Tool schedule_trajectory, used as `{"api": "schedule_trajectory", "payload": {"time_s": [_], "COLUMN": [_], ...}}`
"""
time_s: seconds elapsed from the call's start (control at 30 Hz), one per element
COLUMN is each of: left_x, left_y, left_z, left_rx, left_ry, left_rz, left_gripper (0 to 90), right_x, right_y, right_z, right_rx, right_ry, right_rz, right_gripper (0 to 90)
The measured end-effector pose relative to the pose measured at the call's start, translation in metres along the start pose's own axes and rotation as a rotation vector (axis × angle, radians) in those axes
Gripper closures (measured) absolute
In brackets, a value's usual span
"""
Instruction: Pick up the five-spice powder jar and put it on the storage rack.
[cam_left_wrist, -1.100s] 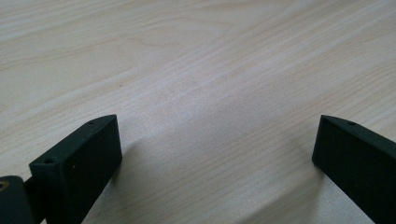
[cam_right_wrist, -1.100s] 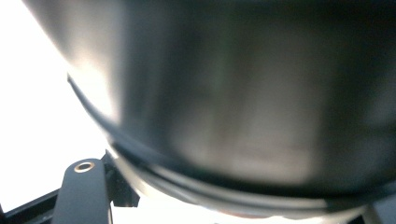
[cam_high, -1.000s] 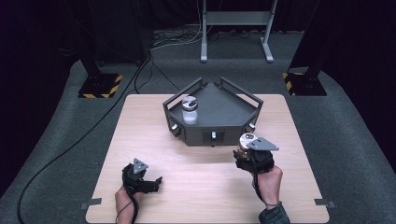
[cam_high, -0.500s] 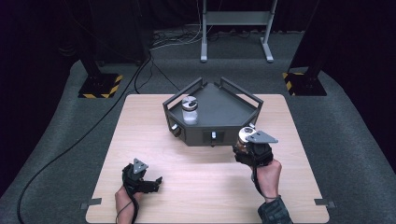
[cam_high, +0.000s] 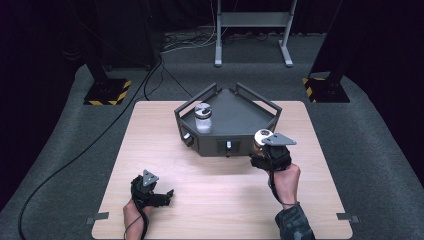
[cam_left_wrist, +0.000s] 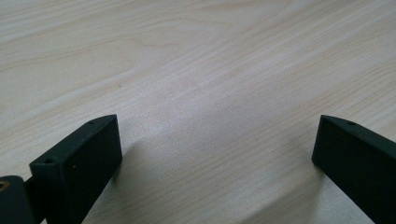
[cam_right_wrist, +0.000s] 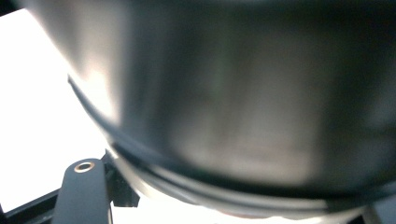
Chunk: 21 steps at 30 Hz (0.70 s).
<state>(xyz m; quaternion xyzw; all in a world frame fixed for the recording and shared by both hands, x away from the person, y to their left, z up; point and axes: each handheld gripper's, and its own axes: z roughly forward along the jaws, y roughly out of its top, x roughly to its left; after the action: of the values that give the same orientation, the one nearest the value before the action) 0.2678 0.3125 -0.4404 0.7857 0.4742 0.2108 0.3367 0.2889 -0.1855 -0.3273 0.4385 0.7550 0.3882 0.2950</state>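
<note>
Pale wood surface carries a dark grey tray with one jar standing in its left compartment. The right claw grips a second jar by the tray's front right corner. The left claw rests low over bare wood, jaws wide apart, holding nothing.

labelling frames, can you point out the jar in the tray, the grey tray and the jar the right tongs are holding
jar in the tray (cam_high: 203, 118), high view, on its clear side wall
grey tray (cam_high: 245, 116), high view, on its bare floor
held jar (cam_high: 263, 135), high view, on its white lid
</note>
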Motion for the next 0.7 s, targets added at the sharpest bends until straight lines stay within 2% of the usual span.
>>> {"api": "schedule_trajectory", "payload": {"time_s": [0.7], "left_x": [0.0], "left_y": [0.0], "left_z": [0.0], "left_rx": [-0.001], "left_ry": [-0.002], "left_rz": [0.004], "left_gripper": [1.6], "right_x": [-0.003], "right_y": [0.024], "right_z": [0.009], "right_rx": [0.006], "right_ry": [-0.016], "right_rz": [-0.001], "right_gripper": [30.1]}}
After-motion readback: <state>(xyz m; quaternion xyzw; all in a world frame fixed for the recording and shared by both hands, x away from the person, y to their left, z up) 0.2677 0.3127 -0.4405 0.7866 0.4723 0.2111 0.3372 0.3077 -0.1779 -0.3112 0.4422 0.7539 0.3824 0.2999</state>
